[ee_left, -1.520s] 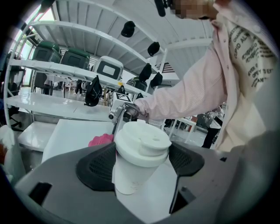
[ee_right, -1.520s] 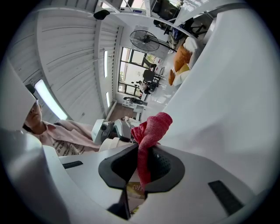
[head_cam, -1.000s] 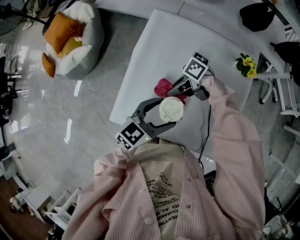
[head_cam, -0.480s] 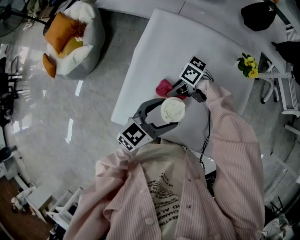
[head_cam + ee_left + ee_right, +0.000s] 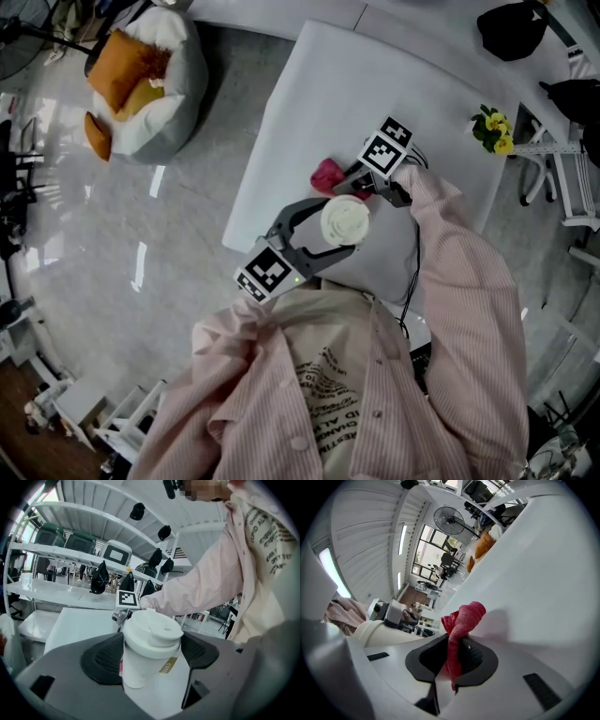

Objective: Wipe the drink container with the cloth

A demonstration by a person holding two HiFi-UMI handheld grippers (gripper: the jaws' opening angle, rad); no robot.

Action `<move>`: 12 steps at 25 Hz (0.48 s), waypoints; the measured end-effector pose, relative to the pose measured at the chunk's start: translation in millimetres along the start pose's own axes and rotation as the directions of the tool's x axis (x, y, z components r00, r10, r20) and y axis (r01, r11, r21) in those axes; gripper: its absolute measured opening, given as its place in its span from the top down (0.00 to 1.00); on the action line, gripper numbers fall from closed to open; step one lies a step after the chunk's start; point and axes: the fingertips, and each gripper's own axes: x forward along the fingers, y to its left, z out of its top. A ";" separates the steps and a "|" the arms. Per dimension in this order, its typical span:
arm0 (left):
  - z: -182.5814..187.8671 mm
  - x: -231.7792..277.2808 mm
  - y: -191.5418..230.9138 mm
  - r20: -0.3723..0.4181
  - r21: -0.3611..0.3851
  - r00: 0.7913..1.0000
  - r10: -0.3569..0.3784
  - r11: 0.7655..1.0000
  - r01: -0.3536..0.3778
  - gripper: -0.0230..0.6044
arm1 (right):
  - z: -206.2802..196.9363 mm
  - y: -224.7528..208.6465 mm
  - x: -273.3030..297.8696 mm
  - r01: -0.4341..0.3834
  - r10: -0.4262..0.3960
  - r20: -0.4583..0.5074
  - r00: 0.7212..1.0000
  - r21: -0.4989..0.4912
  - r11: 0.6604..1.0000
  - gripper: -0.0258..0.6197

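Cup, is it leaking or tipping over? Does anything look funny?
Nothing stands out. The cup is upright between the jaws of the left gripper with its lid on, and no spill shows on the white table. The red cloth is just bunched up, pinched in the right gripper.

light: bright, even | floor (image 5: 112, 234) — window glare | gripper views — fisheye, dark corners, edges blurred

Left hand-held gripper (image 5: 340, 226) clamped on cup (image 5: 148, 644); right hand-held gripper (image 5: 349, 184) pinching cloth (image 5: 462, 619), right arm (image 5: 469, 281) extended.
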 end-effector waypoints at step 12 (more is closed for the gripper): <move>2.6 -8.2 0.6 -0.001 0.051 0.999 0.047 0.998 -0.047 0.36 | 12.4 29.9 -38.9 0.104 -0.072 0.281 0.957 -0.099 0.990 0.90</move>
